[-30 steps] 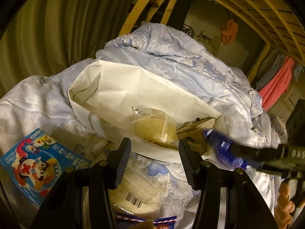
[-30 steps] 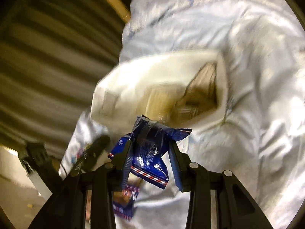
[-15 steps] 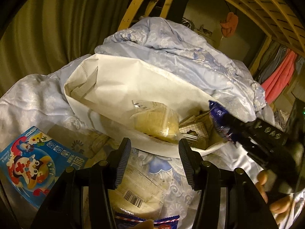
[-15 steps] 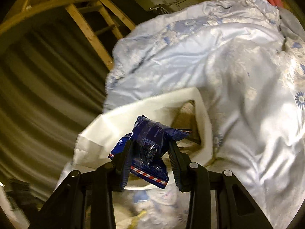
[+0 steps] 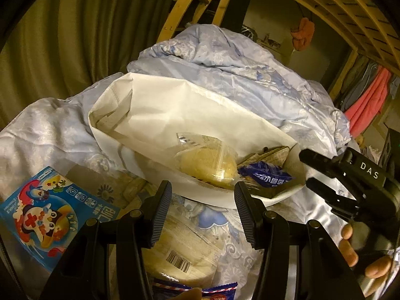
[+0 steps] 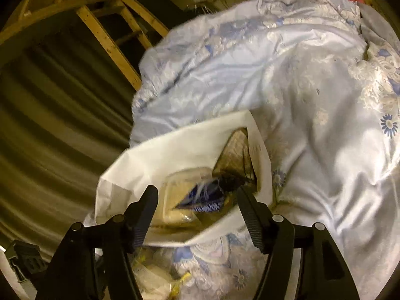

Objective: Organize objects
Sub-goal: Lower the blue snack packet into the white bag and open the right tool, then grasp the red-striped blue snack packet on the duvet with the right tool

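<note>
Blue packet (image 6: pixel 205 197) lies in white bag (image 6: pixel 155 155) — beyond right gripper's (image 6: pixel 197 207) parted jaws.

A rumpled pale blue quilt (image 5: pixel 232 70) with a floral print covers the bed, heaped high toward the back and shiny where the light catches it. Behind it on the left hangs a pleated olive-green curtain (image 5: pixel 75 32). A bare wooden bed frame (image 5: pixel 332 2) of light timber posts and slats arches overhead, with a ladder-like section (image 6: pixel 110 42) beside the curtain. A reddish-orange cloth item (image 5: pixel 303 33) hangs against a dim wall past the frame. On the right, pink and grey clothes (image 5: pixel 367 97) hang in a row. The lighting is warm, yellowish and low.
</note>
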